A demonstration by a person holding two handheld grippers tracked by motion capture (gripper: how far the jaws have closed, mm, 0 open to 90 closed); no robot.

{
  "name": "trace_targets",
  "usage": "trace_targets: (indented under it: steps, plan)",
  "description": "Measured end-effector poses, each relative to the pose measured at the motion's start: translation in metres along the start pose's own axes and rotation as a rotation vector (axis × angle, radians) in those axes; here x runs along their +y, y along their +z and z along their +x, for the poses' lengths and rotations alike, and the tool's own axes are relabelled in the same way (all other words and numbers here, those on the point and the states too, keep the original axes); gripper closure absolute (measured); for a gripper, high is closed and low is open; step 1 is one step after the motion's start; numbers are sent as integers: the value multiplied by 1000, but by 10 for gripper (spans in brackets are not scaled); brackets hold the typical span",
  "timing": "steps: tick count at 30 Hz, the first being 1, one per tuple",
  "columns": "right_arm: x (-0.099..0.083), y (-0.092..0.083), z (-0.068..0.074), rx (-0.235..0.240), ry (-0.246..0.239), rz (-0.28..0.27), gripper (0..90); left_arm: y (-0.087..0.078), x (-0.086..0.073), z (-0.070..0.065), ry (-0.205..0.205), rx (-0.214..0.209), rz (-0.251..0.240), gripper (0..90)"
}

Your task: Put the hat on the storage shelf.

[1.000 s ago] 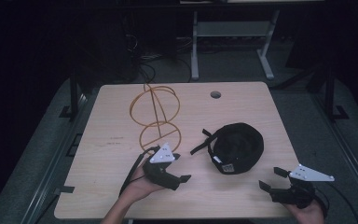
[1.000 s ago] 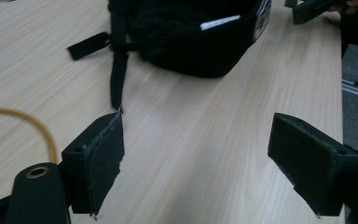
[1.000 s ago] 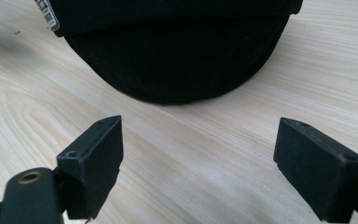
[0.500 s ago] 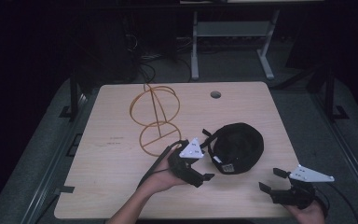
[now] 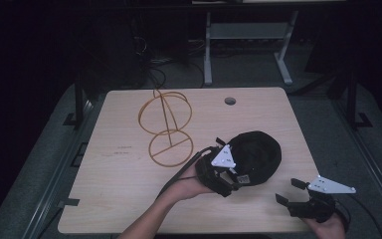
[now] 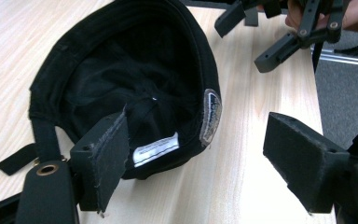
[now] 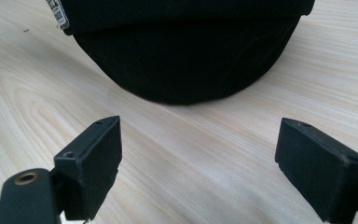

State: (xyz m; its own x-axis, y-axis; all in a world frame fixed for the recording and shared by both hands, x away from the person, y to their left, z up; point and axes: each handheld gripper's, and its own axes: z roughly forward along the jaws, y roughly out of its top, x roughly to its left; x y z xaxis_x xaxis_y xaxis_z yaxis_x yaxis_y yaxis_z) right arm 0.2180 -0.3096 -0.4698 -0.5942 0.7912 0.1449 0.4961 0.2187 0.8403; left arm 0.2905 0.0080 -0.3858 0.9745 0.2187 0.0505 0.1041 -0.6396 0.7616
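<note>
Two wide claws frame the approach step: left gripper (image 5: pixel 227 175), jaws just easing inward, straddles the rim of the cap (image 5: pixel 256 155) at centre-right, right gripper (image 5: pixel 291 191) waits, so closing comes next.

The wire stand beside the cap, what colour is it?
The wire stand is golden yellow, clearest in the high view.

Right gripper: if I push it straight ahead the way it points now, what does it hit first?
Most likely the black cap. In the right gripper view it lies dead ahead of the open right gripper, with only bare table before it. Depth is hard to judge.
</note>
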Motion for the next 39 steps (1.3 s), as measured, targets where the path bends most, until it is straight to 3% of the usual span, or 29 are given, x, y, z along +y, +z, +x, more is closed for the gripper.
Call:
trace_targets:
  steps: [7, 12, 16, 17, 20, 23, 32, 39]
  plan:
    - [0, 2, 2, 7, -8, 5, 146, 6, 8, 2, 24, -22, 28, 276]
    - [0, 1, 2, 13, -7, -1, 151, 24, 12, 4, 92, -48, 111, 350]
    - [0, 1, 2, 15, -4, 2, 151, 31, 10, 6, 84, -74, 139, 418]
    - [0, 2, 2, 17, -3, 2, 151, 36, 10, 8, 67, -73, 164, 429]
    - [1, 2, 2, 23, -2, 1, 151, 41, 11, 10, 32, -82, 169, 456]
    - [1, 2, 2, 31, 8, -6, 150, 43, 12, 11, 40, -89, 197, 498]
    - [1, 2, 1, 44, 17, -19, 151, 44, 13, 10, 54, -138, 194, 780]
    - [1, 0, 2, 25, 29, -38, 138, 35, 24, 7, 67, -162, 166, 803]
